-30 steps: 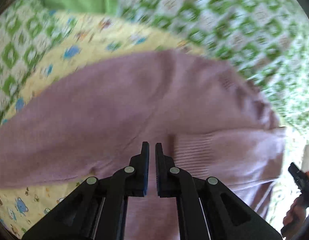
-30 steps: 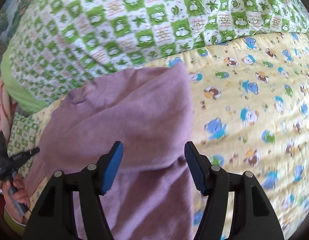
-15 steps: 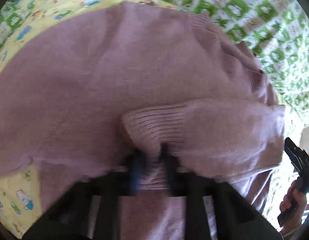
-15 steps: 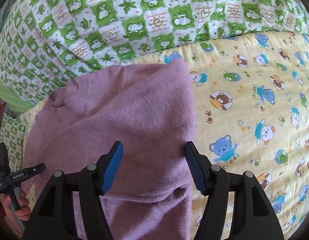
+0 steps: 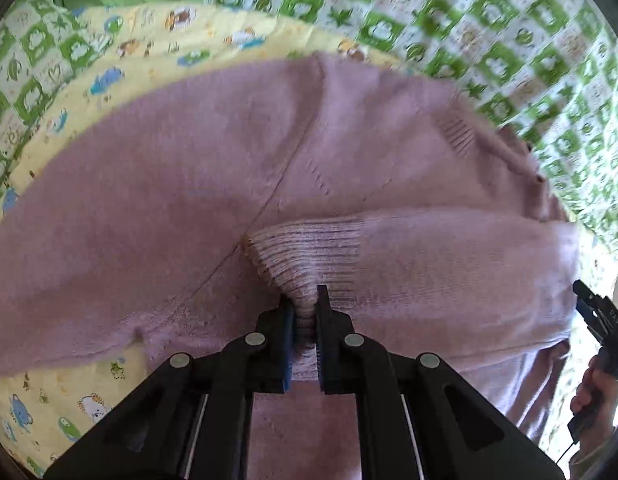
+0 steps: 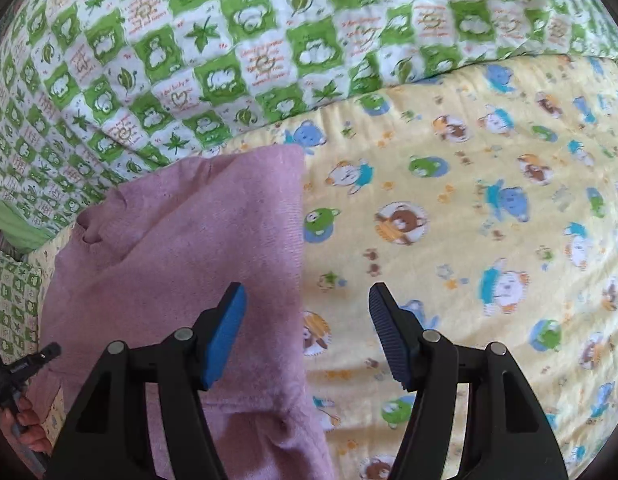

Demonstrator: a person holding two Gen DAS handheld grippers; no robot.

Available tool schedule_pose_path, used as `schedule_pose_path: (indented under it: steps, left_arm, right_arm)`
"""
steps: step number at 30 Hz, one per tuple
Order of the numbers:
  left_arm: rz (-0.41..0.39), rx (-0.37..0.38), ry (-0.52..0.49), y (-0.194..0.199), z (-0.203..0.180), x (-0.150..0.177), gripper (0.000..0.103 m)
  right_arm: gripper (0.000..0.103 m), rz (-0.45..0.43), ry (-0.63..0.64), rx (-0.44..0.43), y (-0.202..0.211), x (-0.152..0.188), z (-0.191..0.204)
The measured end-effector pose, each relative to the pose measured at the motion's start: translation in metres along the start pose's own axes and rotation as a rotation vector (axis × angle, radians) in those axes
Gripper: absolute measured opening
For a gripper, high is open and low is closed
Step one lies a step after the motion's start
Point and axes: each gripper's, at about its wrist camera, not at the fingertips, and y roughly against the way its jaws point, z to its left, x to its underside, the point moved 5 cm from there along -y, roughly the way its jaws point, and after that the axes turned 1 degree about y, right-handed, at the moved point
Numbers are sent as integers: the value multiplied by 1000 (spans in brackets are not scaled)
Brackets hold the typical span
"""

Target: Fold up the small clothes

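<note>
A small mauve knit sweater lies spread on a yellow animal-print blanket. My left gripper is shut on the ribbed cuff of a sleeve that lies folded across the sweater's body. In the right wrist view the same sweater fills the lower left, its straight folded edge running down the middle. My right gripper hovers open over that edge, the left finger above the knit and the right finger above the blanket, with nothing gripped.
A green-and-white checked quilt rises behind the blanket, also seen as quilt in the left wrist view. The other hand-held gripper and a person's hand show at the right edge; a hand shows at the lower left.
My left gripper closed on the ribbed sleeve cuff and carried it across the sweater's body. My right gripper drifted rightward, so the sweater's edge now lies between its open fingers.
</note>
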Motion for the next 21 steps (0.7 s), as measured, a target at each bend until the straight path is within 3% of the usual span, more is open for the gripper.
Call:
schedule_pose_path:
  steps: [3,4,5,7,10,13,15,17,19,21]
  left_arm:
    - [-6,-2,10,-6,-7,4,7]
    - [-5,0,1,-5,-10,4,7]
    - [-6,-3,-9,-4,-14,5,7]
    - [-10,17,-38,-3,-28,7,7]
    - [-14,-36,-81,-14,-39,10,8]
    - [-11,-32,-50,-20,-33,14,14]
    - [-10,-17,-26,-15,-28,18,24]
    - [-13,-7,15,1,-13,21,28]
    - [-24,17,85,19,9,27,38]
    - [-39,11,202,37,48,37,61]
  right_arm:
    - [64,28,77,27,-19,2,17]
    - [46,48,108,43,-25,3,20]
    - [8,68,122,34,-28,2,22]
    - [9,73,116,20,-23,-8,18]
    - [7,71,98,56,-11,-18,-1]
    - [8,112,132,47,-21,-13,-2]
    - [15,89,166,85,-15,-13,4]
    - [40,65,153,122,1,-13,13]
    - [48,-9,143,65,26,-11,27]
    - [50,-40,156,2,42,-6,42]
